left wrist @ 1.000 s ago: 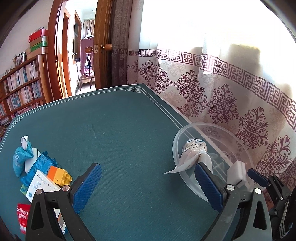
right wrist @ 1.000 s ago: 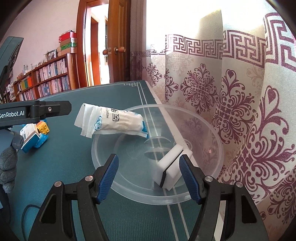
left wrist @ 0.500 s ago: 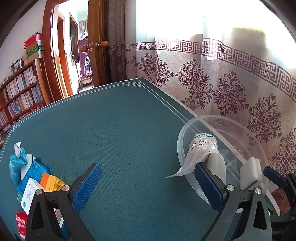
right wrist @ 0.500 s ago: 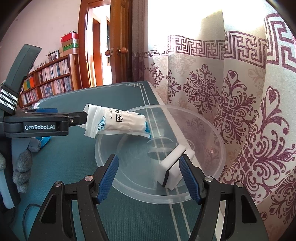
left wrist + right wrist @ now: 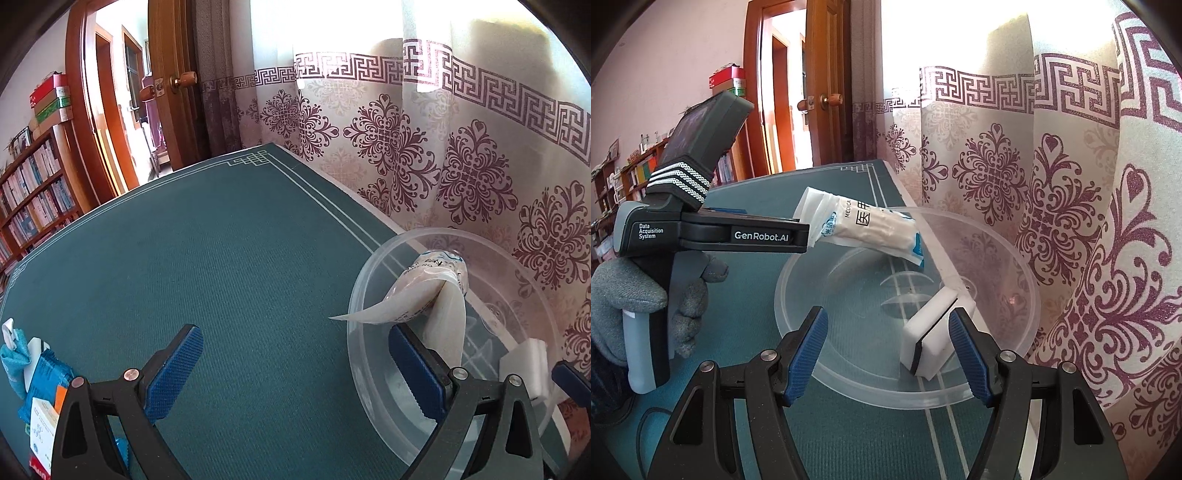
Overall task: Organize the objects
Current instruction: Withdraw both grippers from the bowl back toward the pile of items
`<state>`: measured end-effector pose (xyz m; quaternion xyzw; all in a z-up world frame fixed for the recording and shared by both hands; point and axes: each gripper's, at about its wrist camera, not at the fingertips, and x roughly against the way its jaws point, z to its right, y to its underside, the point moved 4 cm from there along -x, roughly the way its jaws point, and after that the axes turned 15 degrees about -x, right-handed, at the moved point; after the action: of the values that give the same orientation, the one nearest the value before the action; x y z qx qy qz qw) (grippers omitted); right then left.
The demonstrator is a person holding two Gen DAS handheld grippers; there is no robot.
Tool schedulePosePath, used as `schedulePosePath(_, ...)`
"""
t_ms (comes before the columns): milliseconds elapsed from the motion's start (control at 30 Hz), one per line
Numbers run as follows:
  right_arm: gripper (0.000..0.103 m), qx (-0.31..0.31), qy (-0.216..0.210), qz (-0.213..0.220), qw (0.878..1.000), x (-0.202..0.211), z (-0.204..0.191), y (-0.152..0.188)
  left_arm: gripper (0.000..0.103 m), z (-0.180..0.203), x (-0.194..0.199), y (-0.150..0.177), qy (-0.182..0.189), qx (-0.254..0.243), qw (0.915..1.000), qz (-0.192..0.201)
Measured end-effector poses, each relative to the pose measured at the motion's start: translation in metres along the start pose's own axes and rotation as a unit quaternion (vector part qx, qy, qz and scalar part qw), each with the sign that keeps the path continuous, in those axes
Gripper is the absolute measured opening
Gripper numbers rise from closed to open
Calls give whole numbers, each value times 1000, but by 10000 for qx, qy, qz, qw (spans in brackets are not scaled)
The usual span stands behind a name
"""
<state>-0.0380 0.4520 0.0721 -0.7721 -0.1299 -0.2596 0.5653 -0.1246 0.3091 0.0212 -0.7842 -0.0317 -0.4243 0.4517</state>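
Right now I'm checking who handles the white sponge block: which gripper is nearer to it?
Right. The right gripper is open at the clear bowl's near rim, its right finger beside the white sponge block. The left gripper is open over the table, left of the bowl.

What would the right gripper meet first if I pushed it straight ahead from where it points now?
Probably the near rim of the clear plastic bowl, which lies right in front of the open right gripper. If it clears the rim, the white sponge block inside the bowl comes next, just off the right finger. Depth is uncertain.

Clear glossy plastic bowl (image 5: pixel 997 387), matt woven green tablecloth (image 5: pixel 221 258), crinkly plastic packet (image 5: pixel 871 232)
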Motion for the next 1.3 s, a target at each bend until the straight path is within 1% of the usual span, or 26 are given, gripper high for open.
schedulePosePath(200, 69, -8, 20, 13, 10000, 0, 0, 0, 102, 2, 13, 13, 189, 2, 9998, -7)
schedulePosePath(400, 69, 32, 34, 84, 10000, 4, -4, -2, 102, -2, 35, 22, 262, 84, 9995, 125)
schedulePosePath(633, 69, 119, 1, 102, 9999, 7, -12, 1, 102, -16, 54, 38, 214, 293, 9992, 159)
schedulePosePath(867, 69, 283, -117, 82, 9995, 11, -32, 6, 102, -41, 68, 58, 23, 567, 9983, 115)
schedulePosePath(1033, 69, 369, -350, -28, 9987, 12, -52, 9, 102, -60, 83, 72, -138, 739, 9971, 132)
schedulePosePath(1300, 71, 499, -1017, -524, 9922, 3, -95, 16, 102, -96, 105, 100, -460, 1048, 9933, 131)
